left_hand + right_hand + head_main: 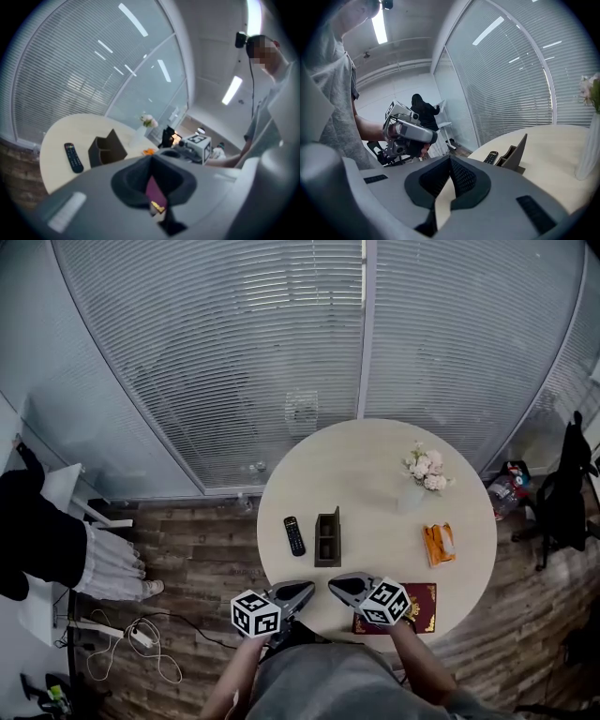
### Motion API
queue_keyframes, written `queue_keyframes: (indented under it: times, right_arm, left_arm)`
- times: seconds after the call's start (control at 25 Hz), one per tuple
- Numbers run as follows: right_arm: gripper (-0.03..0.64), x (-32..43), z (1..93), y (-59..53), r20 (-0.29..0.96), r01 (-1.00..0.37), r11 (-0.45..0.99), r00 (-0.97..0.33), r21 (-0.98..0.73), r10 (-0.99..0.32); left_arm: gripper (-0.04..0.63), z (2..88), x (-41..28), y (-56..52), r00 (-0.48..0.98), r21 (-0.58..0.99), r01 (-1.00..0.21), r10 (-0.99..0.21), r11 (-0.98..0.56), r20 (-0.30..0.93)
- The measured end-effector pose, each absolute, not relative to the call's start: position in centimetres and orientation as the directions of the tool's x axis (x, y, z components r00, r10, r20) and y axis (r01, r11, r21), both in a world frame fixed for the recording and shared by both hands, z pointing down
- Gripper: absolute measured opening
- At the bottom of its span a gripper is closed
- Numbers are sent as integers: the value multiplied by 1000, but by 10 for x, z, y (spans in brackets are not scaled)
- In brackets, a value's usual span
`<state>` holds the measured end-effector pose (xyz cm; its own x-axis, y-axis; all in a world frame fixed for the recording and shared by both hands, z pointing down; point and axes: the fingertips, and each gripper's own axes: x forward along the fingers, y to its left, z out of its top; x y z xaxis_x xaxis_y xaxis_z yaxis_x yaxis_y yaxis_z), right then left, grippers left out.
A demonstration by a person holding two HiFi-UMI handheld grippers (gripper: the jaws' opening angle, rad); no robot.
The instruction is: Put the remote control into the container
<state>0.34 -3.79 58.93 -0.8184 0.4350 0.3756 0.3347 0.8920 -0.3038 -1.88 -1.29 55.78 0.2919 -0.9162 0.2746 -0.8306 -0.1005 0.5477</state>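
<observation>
Round table, remote control beside container; left gripper and right gripper, fingers closed, empty.

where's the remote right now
In the head view the remote lies flat on the round table, near its left edge, just left of the dark container and apart from it.

Round table smooth matt pale laminate; remote control black plastic; floor wood-look planks.
</observation>
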Motion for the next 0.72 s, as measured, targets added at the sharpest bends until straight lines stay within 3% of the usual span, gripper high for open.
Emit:
queue_keyframes:
  times: [0.72]
  right_arm:
    - [17,-81,611,-28,433,309,890,-788,-336,437]
  left_arm:
    - [0,585,-109,-16,338,608,-789,-888,-87,311]
